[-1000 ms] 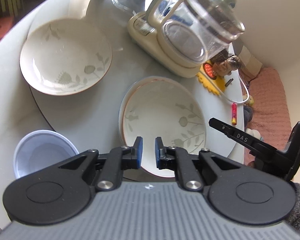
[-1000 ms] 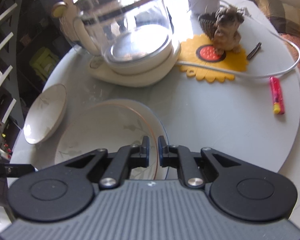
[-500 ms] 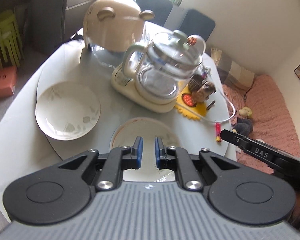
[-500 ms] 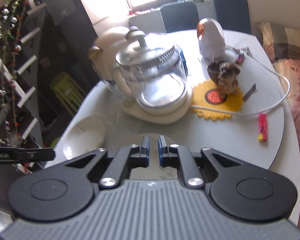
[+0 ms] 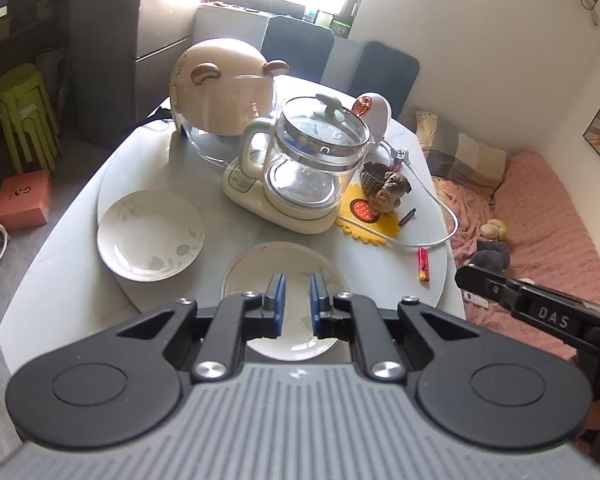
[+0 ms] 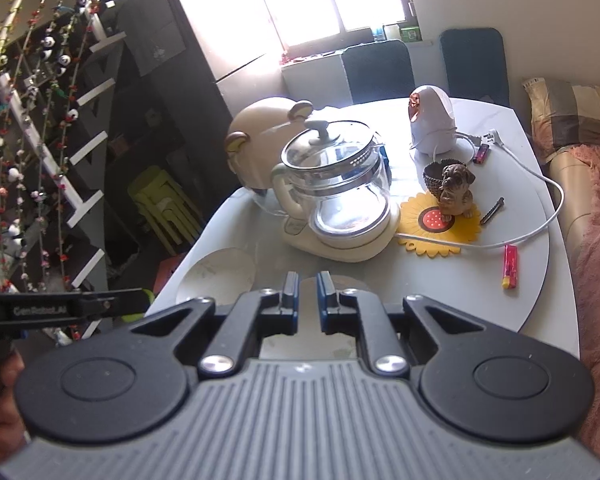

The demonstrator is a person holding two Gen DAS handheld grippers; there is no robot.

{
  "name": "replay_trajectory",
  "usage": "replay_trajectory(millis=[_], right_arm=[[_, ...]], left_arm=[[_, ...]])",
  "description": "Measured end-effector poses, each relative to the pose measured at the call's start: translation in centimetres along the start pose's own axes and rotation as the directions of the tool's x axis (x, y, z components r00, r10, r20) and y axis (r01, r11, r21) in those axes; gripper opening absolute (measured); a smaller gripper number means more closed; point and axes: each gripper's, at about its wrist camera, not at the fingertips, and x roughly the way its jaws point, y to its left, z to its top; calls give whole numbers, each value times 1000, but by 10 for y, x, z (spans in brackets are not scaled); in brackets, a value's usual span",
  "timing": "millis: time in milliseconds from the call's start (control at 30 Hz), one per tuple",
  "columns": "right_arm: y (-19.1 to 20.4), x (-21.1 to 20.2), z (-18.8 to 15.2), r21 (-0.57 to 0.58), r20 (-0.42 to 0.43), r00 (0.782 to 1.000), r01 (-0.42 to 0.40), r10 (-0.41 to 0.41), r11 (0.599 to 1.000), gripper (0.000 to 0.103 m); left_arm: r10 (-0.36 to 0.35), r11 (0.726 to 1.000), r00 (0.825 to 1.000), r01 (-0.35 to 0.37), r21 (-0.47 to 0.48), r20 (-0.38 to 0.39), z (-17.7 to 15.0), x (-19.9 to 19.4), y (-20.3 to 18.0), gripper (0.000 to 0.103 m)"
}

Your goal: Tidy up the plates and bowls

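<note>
Left wrist: glass kettle [image 5: 312,168] behind two plates [image 5: 150,236], lighter [image 5: 423,263] right

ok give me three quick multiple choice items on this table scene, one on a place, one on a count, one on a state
1. Where does the small brown dog figurine stand?
A. on the yellow sunflower-shaped mat
B. on a plate
C. on the floor

2. How many white floral plates lie on the grey round table?
A. one
B. two
C. four

3. What is in the left gripper?
A. a plate
B. the red lighter
C. nothing

Key: 1 A, the figurine sits on the mat beside the glass kettle. 2 B, the left plate and the near plate lie apart. 3 C, its jaws are nearly closed with only a bare gap between them.
</note>
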Motion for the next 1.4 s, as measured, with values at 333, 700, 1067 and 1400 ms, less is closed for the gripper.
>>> replay_trajectory(millis=[333, 700, 1067, 1400], right_arm=[[15, -4, -23, -45, -76, 993, -92, 89, 995, 13], [43, 4, -42, -93, -112, 984, -150, 139, 984, 13], [89, 19, -60, -122, -126, 984, -138, 123, 983, 13], [135, 49, -59, -104, -138, 987, -100, 85, 990, 13]], left_arm=[[40, 999, 999, -40, -31, -12, -27, -23, 0, 13], [103, 990, 994, -105, -95, -29, -46, -43, 37, 14], [72, 993, 995, -78, -86, -67, -49, -54, 102, 14], [50, 994, 993, -60, -95, -105, -40, -35, 165, 14]])
